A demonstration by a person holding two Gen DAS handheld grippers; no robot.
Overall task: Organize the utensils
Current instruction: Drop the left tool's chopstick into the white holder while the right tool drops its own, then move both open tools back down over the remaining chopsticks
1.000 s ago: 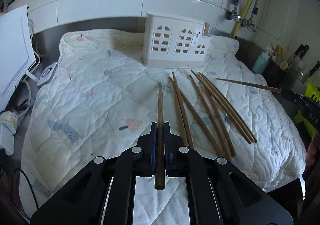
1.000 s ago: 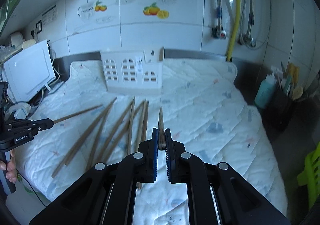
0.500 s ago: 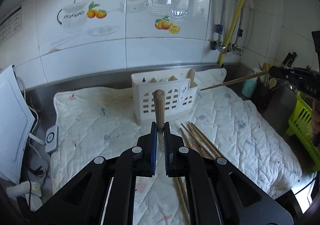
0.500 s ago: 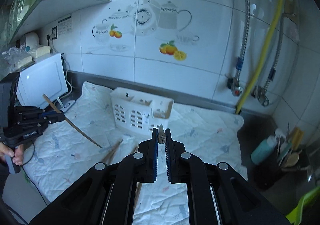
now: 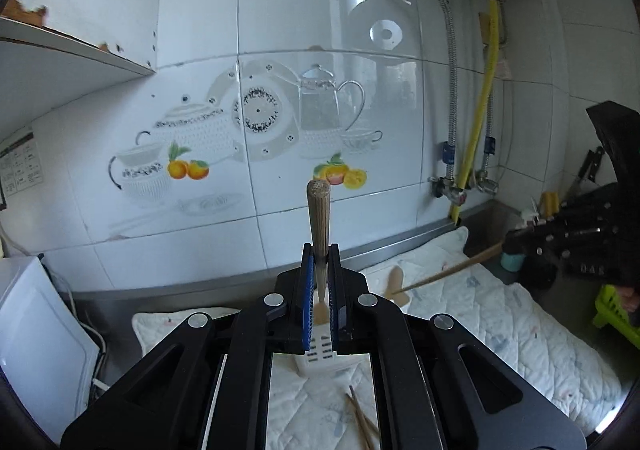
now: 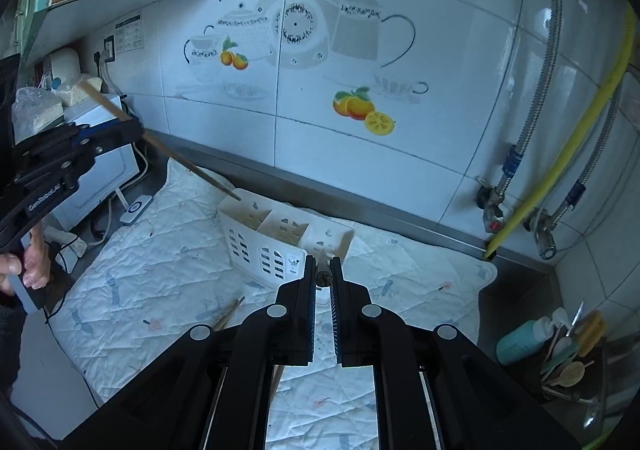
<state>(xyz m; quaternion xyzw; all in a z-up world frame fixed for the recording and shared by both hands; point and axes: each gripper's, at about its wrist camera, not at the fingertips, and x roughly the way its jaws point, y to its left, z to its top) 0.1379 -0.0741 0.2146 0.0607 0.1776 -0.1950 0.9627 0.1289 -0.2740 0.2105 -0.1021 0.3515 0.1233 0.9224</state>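
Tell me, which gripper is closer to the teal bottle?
Right. The right gripper has the teal bottle off to its right; the left gripper is across the mat, by the white appliance.

Left wrist view looks along its fingers toward the tiled wall (image 5: 280, 50). Right wrist view tilts downward. Both share the white holder (image 6: 280, 242).
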